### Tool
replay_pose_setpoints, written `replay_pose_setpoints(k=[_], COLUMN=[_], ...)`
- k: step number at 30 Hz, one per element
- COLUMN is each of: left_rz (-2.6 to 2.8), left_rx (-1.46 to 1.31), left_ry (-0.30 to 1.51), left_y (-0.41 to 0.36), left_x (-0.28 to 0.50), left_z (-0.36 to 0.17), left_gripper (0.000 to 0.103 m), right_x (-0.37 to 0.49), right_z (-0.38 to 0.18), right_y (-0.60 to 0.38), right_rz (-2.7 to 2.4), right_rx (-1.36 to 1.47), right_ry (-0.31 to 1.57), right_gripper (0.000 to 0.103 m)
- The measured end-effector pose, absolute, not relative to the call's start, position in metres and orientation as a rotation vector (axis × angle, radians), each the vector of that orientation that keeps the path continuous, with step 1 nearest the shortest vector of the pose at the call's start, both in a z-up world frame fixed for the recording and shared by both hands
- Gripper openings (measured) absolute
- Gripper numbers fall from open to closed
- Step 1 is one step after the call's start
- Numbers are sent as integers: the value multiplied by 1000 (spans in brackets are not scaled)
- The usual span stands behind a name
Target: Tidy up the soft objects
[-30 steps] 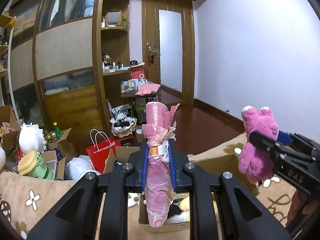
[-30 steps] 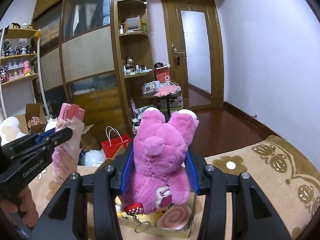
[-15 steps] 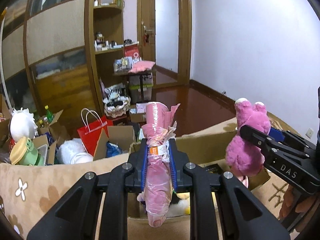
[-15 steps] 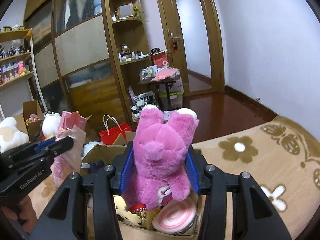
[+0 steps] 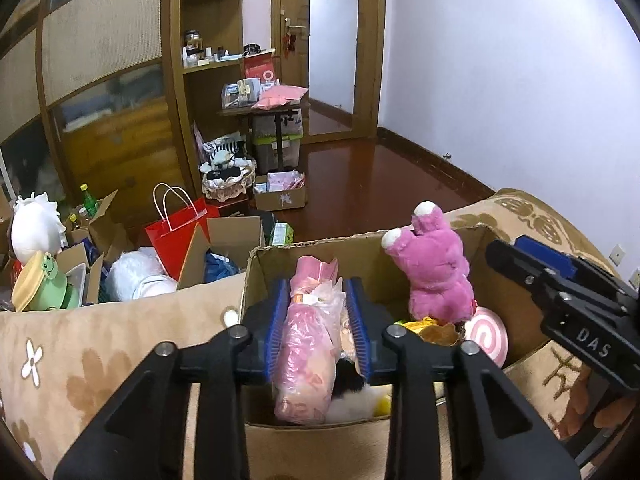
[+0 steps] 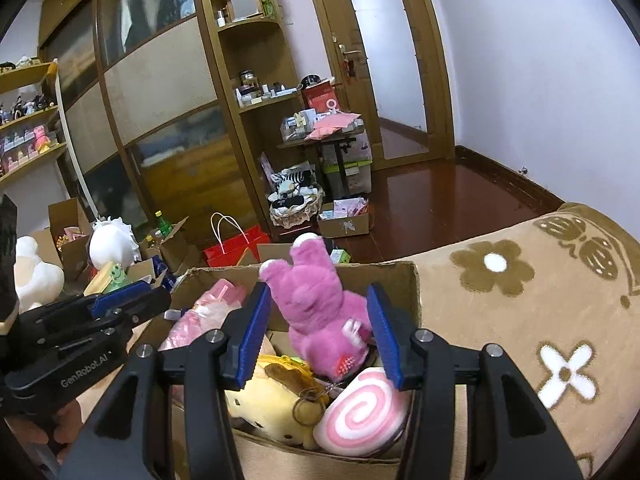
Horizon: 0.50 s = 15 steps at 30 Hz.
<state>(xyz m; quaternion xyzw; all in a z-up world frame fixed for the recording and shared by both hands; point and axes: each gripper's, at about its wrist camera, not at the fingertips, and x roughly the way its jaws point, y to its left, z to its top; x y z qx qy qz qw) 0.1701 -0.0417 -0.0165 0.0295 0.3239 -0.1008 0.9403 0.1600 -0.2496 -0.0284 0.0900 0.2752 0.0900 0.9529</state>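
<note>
An open cardboard box (image 5: 312, 246) (image 6: 400, 270) sits on a brown flowered cushion. My left gripper (image 5: 318, 320) is open around a pink plastic-wrapped bundle (image 5: 308, 344), which lies in the box; it also shows in the right wrist view (image 6: 208, 312). My right gripper (image 6: 318, 328) is open, its pads apart from the pink plush bear (image 6: 316, 308), which rests tilted in the box; the bear also shows in the left wrist view (image 5: 434, 264). A yellow plush (image 6: 276, 396) and a pink swirl plush (image 6: 360, 412) lie in the box below it.
The brown flowered cushion (image 6: 520, 320) surrounds the box. Beyond it on the floor are a red paper bag (image 5: 176, 232), open cardboard boxes (image 5: 224, 244), a white plush (image 5: 32, 224) and a green frog toy (image 5: 44, 284). Shelves and a small loaded table (image 5: 272, 108) stand behind.
Both grippers have come down into the box and opened. The pink bear and the wrapped bundle, held before, now rest in the box.
</note>
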Motion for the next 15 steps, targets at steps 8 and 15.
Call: replay_pose_setpoints(k=[8, 15], left_rz=[-181, -172], left_rx=[91, 140], left_ry=[651, 593], left_y=[-38, -38], left_x=[154, 124], left_z=[1, 33], left_gripper=[45, 59], right_x=[146, 121], right_z=[-18, 17], right_y=[-259, -258], right_rz=[175, 154], right_rx=[238, 197], right_ry=[567, 528], right_gripper=[66, 87])
